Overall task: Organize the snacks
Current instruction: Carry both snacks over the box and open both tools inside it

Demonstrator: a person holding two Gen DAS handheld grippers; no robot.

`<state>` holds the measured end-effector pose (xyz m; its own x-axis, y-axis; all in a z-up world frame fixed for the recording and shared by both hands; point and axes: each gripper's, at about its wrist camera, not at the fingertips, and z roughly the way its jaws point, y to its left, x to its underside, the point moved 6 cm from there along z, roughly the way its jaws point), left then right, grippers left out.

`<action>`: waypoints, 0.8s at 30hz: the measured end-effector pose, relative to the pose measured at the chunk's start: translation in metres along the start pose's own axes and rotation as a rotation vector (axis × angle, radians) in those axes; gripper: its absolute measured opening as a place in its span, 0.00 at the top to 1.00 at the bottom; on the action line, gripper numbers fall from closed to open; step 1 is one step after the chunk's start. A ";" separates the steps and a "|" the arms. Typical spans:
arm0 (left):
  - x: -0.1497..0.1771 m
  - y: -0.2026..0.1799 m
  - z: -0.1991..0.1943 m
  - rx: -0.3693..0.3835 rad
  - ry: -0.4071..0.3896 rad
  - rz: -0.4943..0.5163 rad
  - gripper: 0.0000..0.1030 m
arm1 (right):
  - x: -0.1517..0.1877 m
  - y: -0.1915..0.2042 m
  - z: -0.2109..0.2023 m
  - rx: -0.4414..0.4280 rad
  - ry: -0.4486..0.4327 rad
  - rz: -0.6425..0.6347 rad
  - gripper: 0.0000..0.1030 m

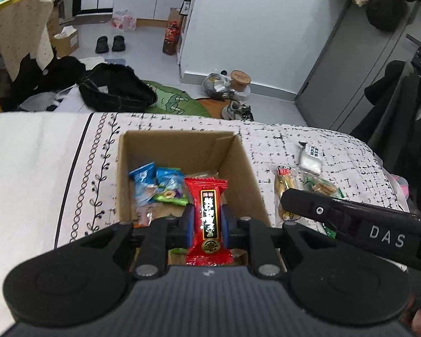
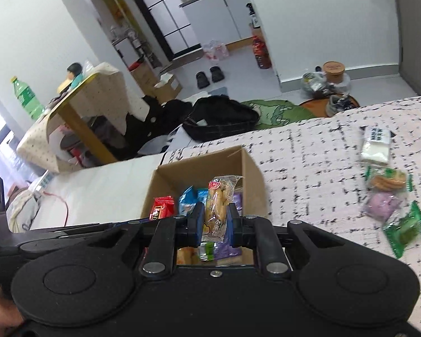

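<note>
An open cardboard box [image 1: 182, 146] stands on the patterned bedspread and holds several snack packets, among them blue ones [image 1: 146, 182]. My left gripper [image 1: 206, 221] is shut on a red snack packet [image 1: 207, 196], held upright over the box's near side. My right gripper [image 2: 216, 219] is shut on a clear packet of yellowish pastry sticks [image 2: 219, 196], also over the box [image 2: 249, 168]. In the left wrist view the right gripper [image 1: 289, 199] comes in from the right with its packet [image 1: 283, 181] beside the box's right wall. The red packet [image 2: 161, 207] shows at the box's left in the right wrist view.
Loose snacks lie on the bedspread right of the box: a white packet [image 2: 376, 146], a green biscuit packet [image 2: 387, 179], a purple one [image 2: 381, 205] and a green one [image 2: 404, 230]. Beyond the bed's far edge lie a black bag [image 1: 118, 90] and shoes on the floor.
</note>
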<state>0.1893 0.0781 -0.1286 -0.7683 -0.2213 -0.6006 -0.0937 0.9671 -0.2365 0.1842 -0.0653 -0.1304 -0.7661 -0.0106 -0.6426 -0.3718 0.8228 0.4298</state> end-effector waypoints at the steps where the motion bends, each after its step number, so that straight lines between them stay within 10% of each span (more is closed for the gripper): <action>1: 0.001 0.001 0.001 -0.001 0.005 -0.005 0.82 | 0.002 0.003 0.002 -0.004 0.005 -0.005 0.84; 14: 0.009 0.021 0.001 -0.028 0.022 -0.058 0.71 | 0.018 0.016 0.011 -0.025 0.055 -0.001 0.83; 24: 0.004 0.019 -0.009 -0.067 -0.038 -0.014 0.41 | 0.020 0.004 -0.002 0.011 0.045 -0.006 0.64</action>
<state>0.1785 0.0972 -0.1285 -0.7425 -0.2381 -0.6261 -0.1474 0.9699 -0.1941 0.1664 -0.0639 -0.1403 -0.7864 -0.0410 -0.6163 -0.3711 0.8290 0.4184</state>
